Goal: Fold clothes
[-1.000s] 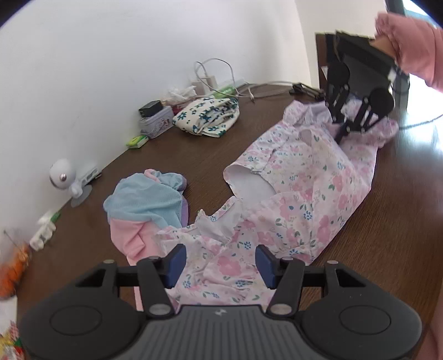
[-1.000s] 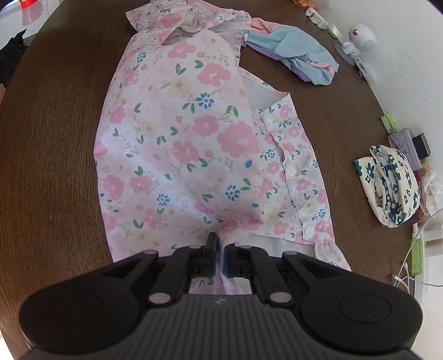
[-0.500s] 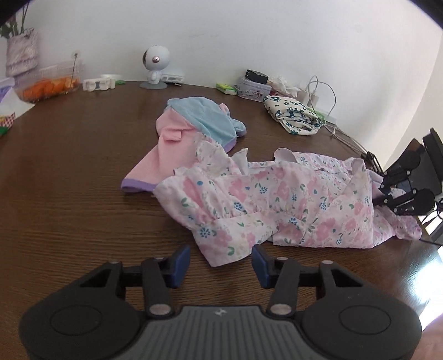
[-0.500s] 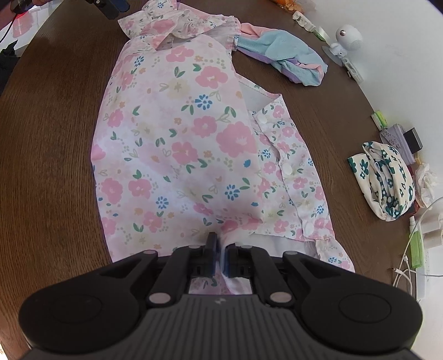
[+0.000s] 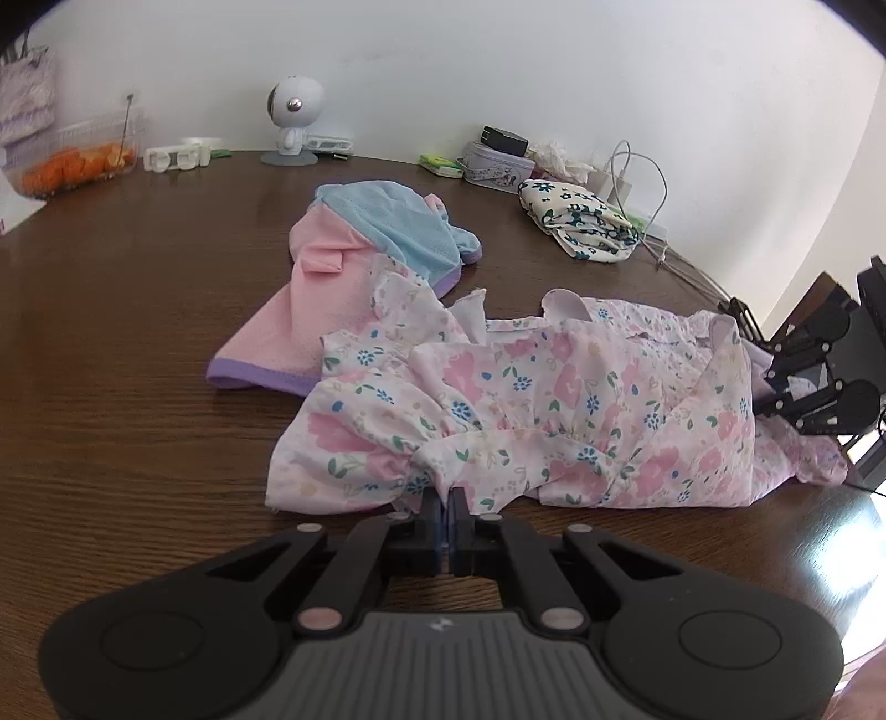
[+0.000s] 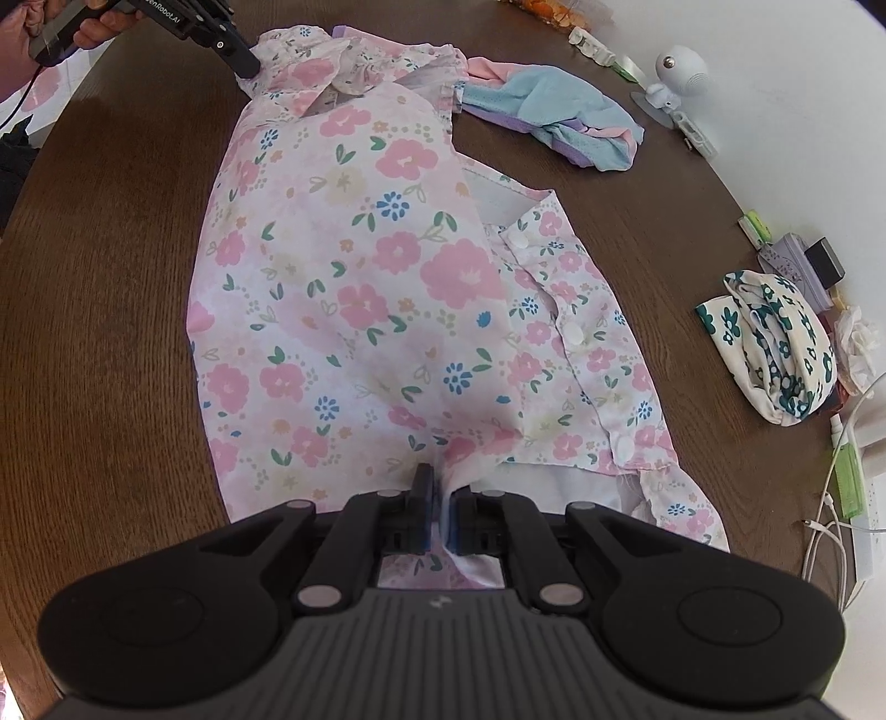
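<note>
Table: a dark brown wooden table point(image 6: 105, 343) with visible grain, rounded at the edge, set against a plain white wall point(image 5: 498, 66).
Floral shirt: the pink floral shirt point(image 6: 354, 288) lies lengthways down the middle of the table, its button strip toward 3 o'clock in the right wrist view.
Other clothes: a pink and blue garment point(image 5: 343, 271) lies at 11 o'clock of the shirt in the left wrist view, its edge under the shirt's ruffled end; a folded cloth with dark green flowers point(image 5: 581, 219) sits well apart near the wall at 1 o'clock.
Along the wall: a small white robot-shaped figure point(image 5: 293, 119), a clear tub of orange food point(image 5: 77, 158), a patterned tin point(image 5: 498, 169) with a black charger on it, white cables point(image 5: 642, 183).
Left gripper: the left gripper point(image 5: 444, 507) is pinched tight on the shirt's near ruffled edge at 6 o'clock of its own view.
Right gripper: the right gripper point(image 6: 440, 512) is clamped on the shirt's opposite end, white fabric bunched between its fingers.
Person: a hand point(image 6: 105, 25) holds the left gripper at 11 o'clock in the right wrist view.
Change: a second ago the left gripper stood wide apart over the shirt; its jaws have just been closing and now hold cloth. The left view has rolled, so the table sits level. The right gripper's hold is unchanged.
</note>
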`<state>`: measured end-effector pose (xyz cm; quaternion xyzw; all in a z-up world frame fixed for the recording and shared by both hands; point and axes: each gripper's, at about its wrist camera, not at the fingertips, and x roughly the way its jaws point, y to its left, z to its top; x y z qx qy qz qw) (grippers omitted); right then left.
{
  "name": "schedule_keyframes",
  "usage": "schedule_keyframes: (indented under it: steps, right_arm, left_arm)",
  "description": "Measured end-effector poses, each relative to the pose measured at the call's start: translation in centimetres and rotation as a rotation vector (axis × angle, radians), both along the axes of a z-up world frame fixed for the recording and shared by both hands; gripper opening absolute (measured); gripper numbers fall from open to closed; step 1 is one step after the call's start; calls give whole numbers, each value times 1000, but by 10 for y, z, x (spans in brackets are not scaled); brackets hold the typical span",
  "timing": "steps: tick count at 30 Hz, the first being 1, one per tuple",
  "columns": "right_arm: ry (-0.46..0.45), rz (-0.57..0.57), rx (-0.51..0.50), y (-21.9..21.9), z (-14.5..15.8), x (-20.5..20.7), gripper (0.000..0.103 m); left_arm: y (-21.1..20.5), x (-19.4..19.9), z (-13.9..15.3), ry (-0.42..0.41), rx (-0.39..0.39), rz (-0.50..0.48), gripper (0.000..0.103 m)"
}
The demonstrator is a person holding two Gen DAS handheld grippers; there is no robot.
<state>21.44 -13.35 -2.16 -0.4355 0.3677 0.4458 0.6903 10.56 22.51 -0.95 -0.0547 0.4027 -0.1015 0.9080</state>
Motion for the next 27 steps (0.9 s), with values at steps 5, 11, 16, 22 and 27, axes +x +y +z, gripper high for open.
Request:
schedule_keyframes:
  steps: [5,11,16,22,27]
  right_arm:
    - [63,13,-13,4,2,17,4]
    - [105,-17,44,4,1,28,8]
    - [108,-133,199,-28,21,22,57]
    - [18,-342,441,-99,54,-19,67]
    - [5,-548,540,-142,39,-43,68]
  left_arm:
    - [12,10,21,-10,164,-66,1]
    - [-2,33,20,44,304,-155,3]
    - [-1,35,26,20,292,-107,36]
    - [-11,16,59,-100,260,-62,47]
    - [-77,24,68,-176,256,-204,47]
